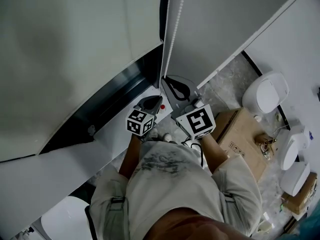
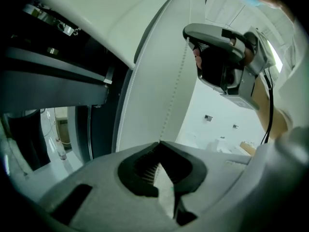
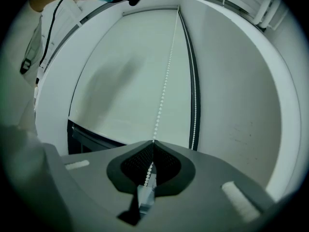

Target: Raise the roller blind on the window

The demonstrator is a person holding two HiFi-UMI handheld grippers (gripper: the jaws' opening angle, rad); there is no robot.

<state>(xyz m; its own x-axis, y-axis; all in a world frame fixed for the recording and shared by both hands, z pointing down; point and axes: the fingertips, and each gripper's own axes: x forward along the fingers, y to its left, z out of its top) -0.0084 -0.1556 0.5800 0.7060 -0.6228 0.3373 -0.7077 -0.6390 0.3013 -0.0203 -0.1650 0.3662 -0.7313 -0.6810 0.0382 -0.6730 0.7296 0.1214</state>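
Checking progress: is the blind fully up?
No, the blind covers most of the window, which shows dark only along the bottom.

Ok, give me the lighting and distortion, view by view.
Head view: dim, flat light, a soft shadow on the roller blind. Left gripper view: fisheye bend, dark left side, washed-out right. Right gripper view: black vignette corners, bead chain sharp, blurry shadow on the blind.

Cardboard box (image 1: 245, 139) on speckled floor (image 1: 225, 86); white domed object (image 1: 265, 94) nearby.
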